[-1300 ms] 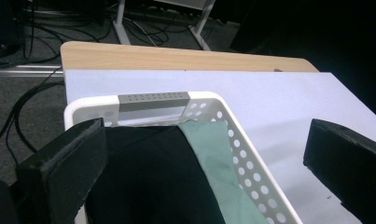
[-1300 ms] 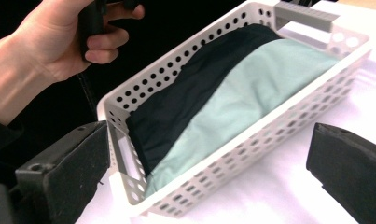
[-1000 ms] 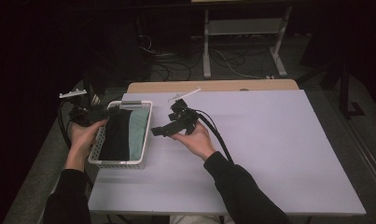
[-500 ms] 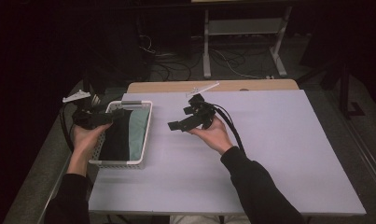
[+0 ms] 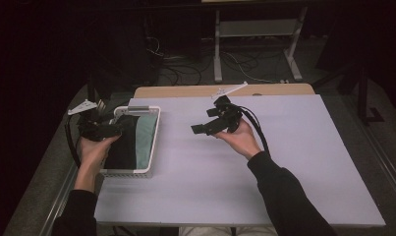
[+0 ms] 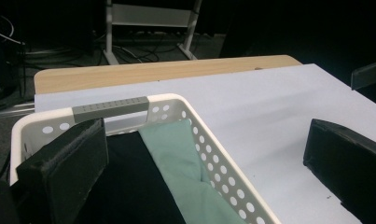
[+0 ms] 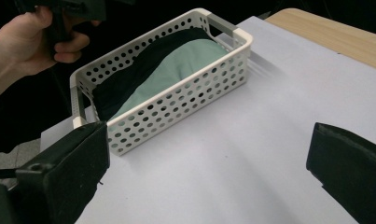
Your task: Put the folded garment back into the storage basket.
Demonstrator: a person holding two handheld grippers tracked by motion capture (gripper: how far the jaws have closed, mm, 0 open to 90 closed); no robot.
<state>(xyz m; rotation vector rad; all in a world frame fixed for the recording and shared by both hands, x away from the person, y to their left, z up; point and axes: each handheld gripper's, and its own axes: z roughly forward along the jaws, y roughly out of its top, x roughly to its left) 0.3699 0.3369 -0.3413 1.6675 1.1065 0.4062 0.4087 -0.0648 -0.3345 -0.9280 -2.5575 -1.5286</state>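
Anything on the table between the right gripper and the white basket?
Nothing: the high view shows bare table between the right gripper and the white basket.

No readable text, labels or numbers anywhere; views dim, small print possibly missed.

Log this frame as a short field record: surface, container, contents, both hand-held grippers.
surface: table with pale sheet, wood strip at the far edge
container: white perforated basket at table's left edge
contents: black cloth and green cloth, side by side
left hand-held gripper: open, empty, over the basket
right hand-held gripper: open, empty, above mid-table, pointed at the basket
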